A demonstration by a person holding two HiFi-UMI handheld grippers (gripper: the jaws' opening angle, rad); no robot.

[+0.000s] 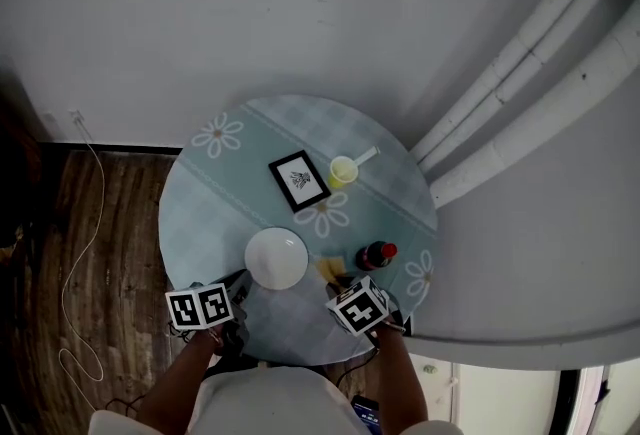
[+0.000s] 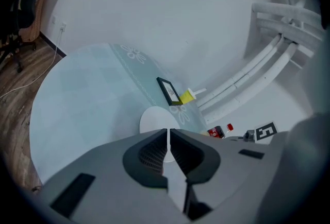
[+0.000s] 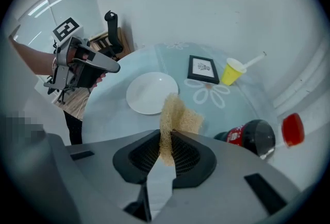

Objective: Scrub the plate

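Observation:
A white plate (image 1: 277, 258) lies near the front of the round table (image 1: 210, 208); it also shows in the left gripper view (image 2: 154, 117) and the right gripper view (image 3: 152, 92). My right gripper (image 3: 166, 138) is shut on a tan scrub pad (image 3: 177, 120), held just right of the plate. In the head view the scrub pad (image 1: 331, 270) pokes out ahead of the right gripper (image 1: 345, 285). My left gripper (image 2: 168, 140) is shut with nothing between its jaws, and hangs at the plate's near left edge (image 1: 238, 285).
A small framed picture (image 1: 299, 180) and a yellow cup (image 1: 344, 170) with a straw stand behind the plate. A dark soda bottle (image 1: 376, 254) with a red cap lies to the right. White pipes (image 1: 520, 88) run along the wall. Wooden floor (image 1: 90, 253) lies left.

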